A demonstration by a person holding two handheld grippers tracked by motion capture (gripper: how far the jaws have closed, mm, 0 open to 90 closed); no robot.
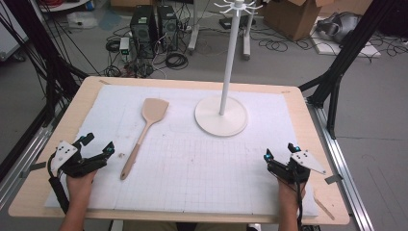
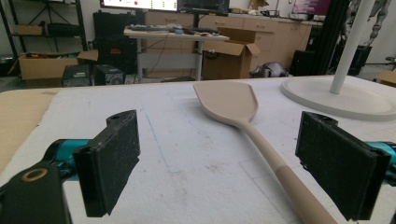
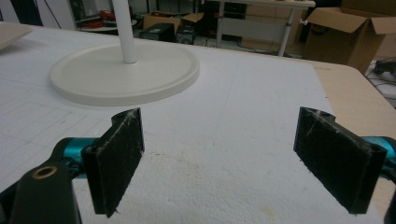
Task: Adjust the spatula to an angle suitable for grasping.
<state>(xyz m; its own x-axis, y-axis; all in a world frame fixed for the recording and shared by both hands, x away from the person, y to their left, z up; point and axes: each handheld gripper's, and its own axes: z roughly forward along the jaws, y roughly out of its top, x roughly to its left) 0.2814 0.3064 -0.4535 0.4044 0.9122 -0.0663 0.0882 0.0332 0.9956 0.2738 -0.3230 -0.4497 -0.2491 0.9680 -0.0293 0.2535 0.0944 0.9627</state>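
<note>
Ahead of my left gripper (image 1: 100, 144): spatula (image 1: 144, 132), flat on the white mat (image 1: 202, 163) of the desk (image 1: 29, 192).
Spatula handle: I see it run between the wide jaws in the left gripper view, nearer the right-hand pad, untouched.
Spatula blade (image 2: 229, 100): beyond the jaws, pointing away from me.
Left gripper: wide, holding nothing.
Right gripper (image 1: 280, 151): wide too, empty, well apart from the spatula.
Stand (image 1: 222, 115): ahead of my right gripper, its round base on the mat.
</note>
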